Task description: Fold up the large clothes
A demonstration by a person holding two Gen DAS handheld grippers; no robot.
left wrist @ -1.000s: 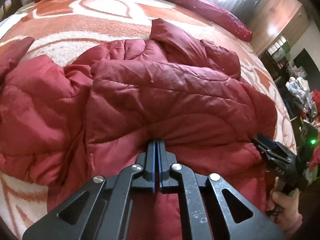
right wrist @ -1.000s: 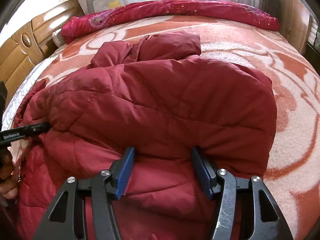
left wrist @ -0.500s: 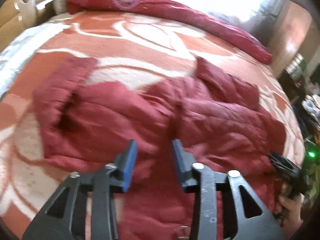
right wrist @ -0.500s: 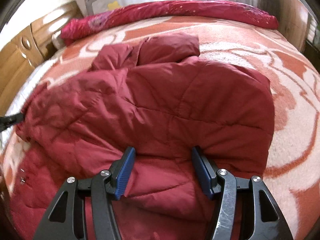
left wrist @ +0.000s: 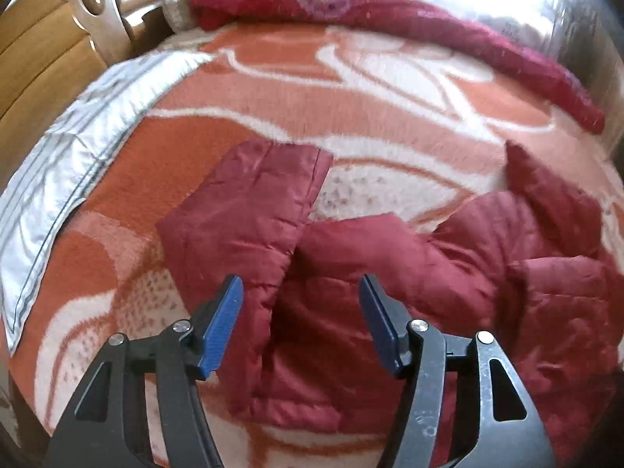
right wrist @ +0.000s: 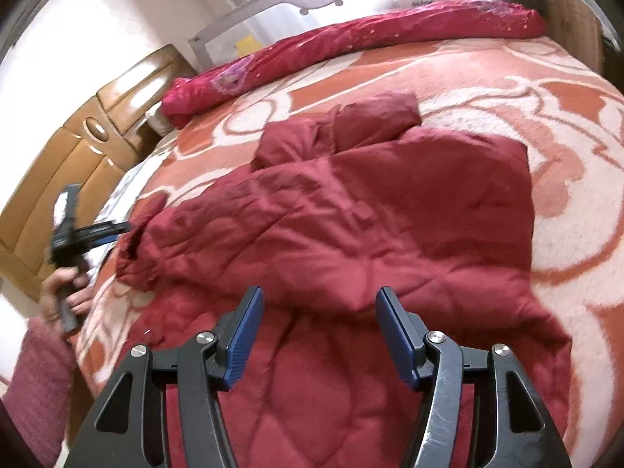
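Note:
A dark red quilted puffer jacket lies partly folded on the bed. In the left wrist view its sleeve stretches away over the blanket, with the body to the right. My left gripper is open and empty, just above the sleeve's near end. It also shows in the right wrist view, at the jacket's left edge. My right gripper is open and empty above the jacket's near folded edge.
The bed has an orange and white patterned blanket. A rolled red quilt lies along the far side. A wooden headboard stands at the left. A silvery sheet edge shows by the headboard.
My left gripper let go of the jacket, opened, and swung left to the sleeve. My right gripper stayed open and rose a little, with the folded layer now lying flatter.

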